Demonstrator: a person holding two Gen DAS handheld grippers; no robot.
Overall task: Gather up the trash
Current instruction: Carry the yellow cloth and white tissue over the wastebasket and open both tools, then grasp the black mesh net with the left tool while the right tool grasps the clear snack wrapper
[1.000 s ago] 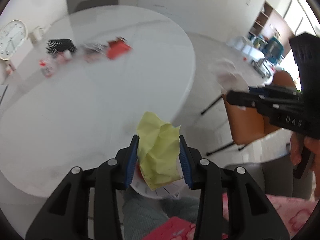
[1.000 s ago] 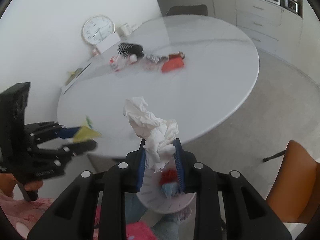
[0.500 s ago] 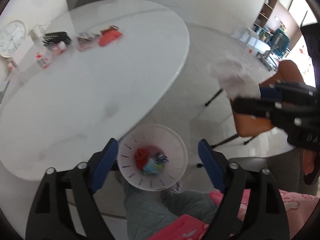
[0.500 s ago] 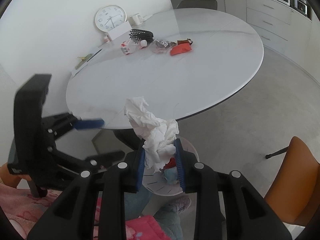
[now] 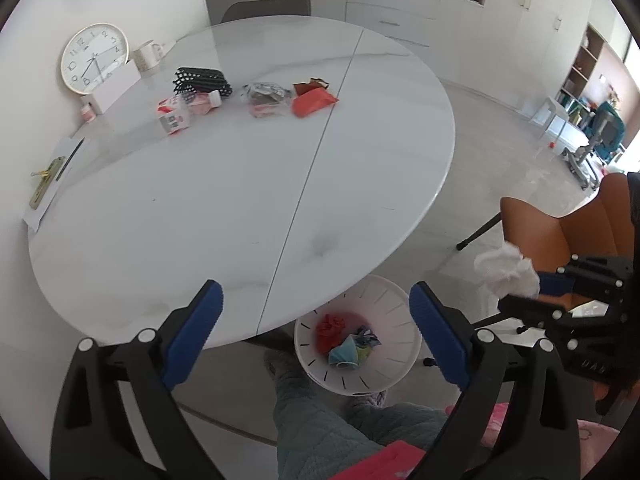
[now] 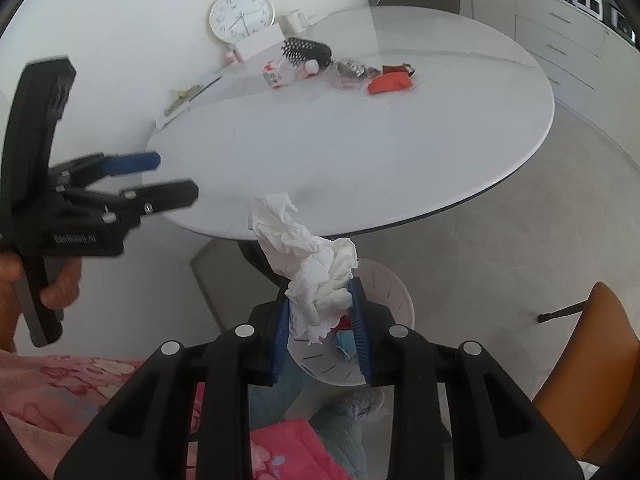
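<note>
**Yellow wad dropped, tissue still held**

Gone from the left gripper [image 5: 316,326] was the yellow paper it had clamped a second before; its blue-padded jaws stood wide apart, empty, above the white bin [image 5: 394,320] on the floor by the round table [image 5: 240,184]; the right gripper [image 6: 322,330] stayed pinched on a crumpled white tissue [image 6: 308,252] over that bin; wrappers [image 5: 312,102] lay far across the tabletop.

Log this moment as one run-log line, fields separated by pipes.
left gripper: open, empty, above bin | right gripper: shut on white tissue | trash bin: on floor, holds scraps | table: wrappers remain
</note>
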